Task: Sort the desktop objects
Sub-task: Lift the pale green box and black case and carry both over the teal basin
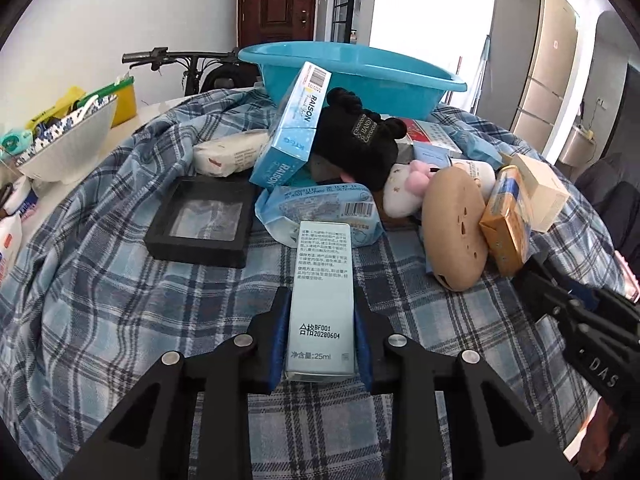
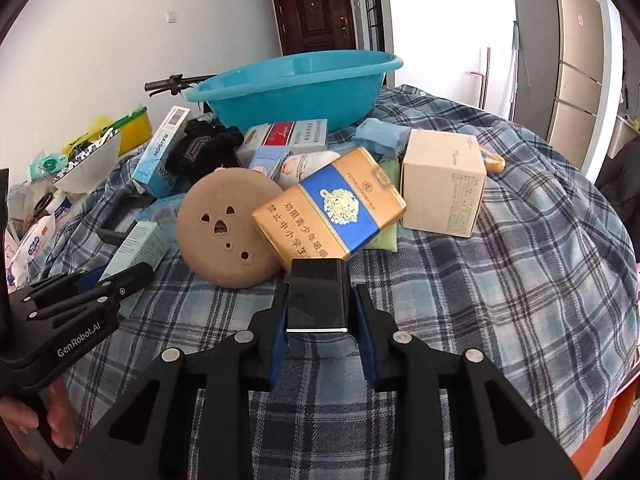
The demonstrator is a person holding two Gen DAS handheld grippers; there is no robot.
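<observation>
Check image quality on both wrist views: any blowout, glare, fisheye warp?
Left wrist: the bright doorway is blown out white; corners vignette black; the print on the pale blue box stays sharp. Right wrist: the same doorway is clipped; a glare streak crosses the glossy black box; the plaid cloth bulges toward the edges.

1 basin, 1 bowl, 2 tongs.
</observation>
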